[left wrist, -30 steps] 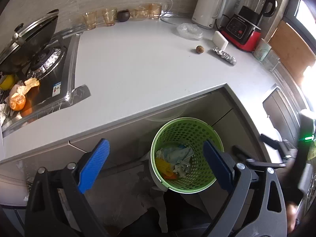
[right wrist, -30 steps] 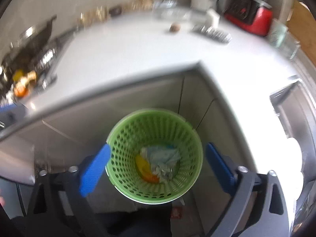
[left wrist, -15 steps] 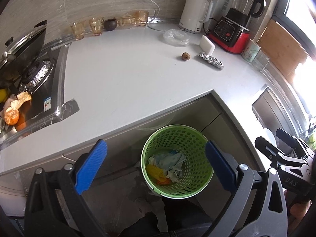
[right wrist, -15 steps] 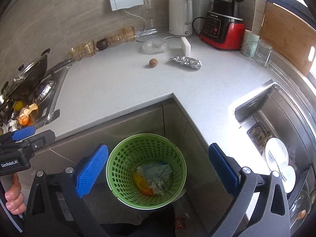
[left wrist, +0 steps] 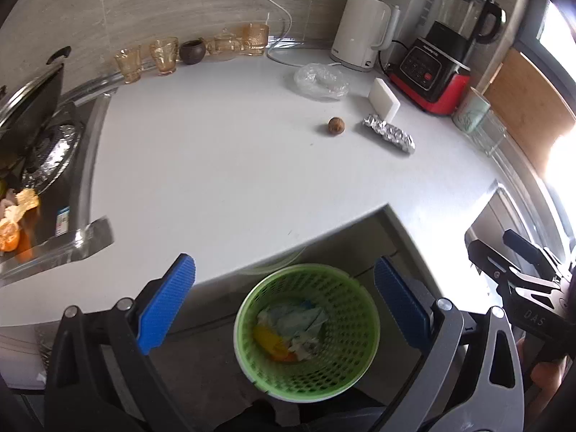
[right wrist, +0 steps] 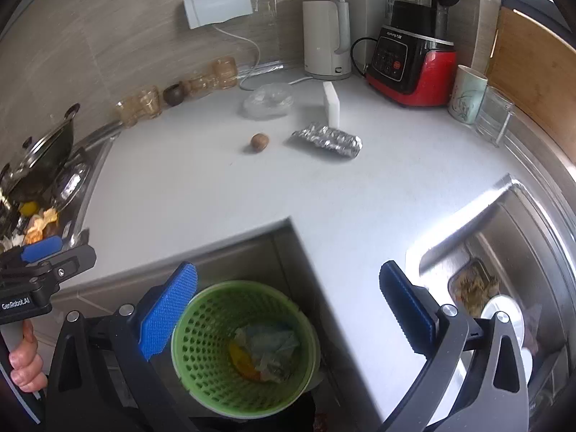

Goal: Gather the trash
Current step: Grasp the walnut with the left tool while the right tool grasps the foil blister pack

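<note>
the bin (left wrist: 360,327) is lime green, its wall a grid of small holes, with pale blue and yellow-orange scraps inside. the left gripper (left wrist: 284,302) and right gripper (right wrist: 288,306) have ridged blue pads on black and grey frames. the counter (left wrist: 216,165) is plain white. at about 1 o'clock lie a brown round thing (left wrist: 336,126), perhaps a nut, crinkled silver foil (left wrist: 388,133), a clear bag (left wrist: 320,81), and a red-and-black blender (left wrist: 435,72).

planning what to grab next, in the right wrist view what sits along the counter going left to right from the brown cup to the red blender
brown cup → round brown nut → clear plastic bag → foil packet → white kettle → red blender
</note>
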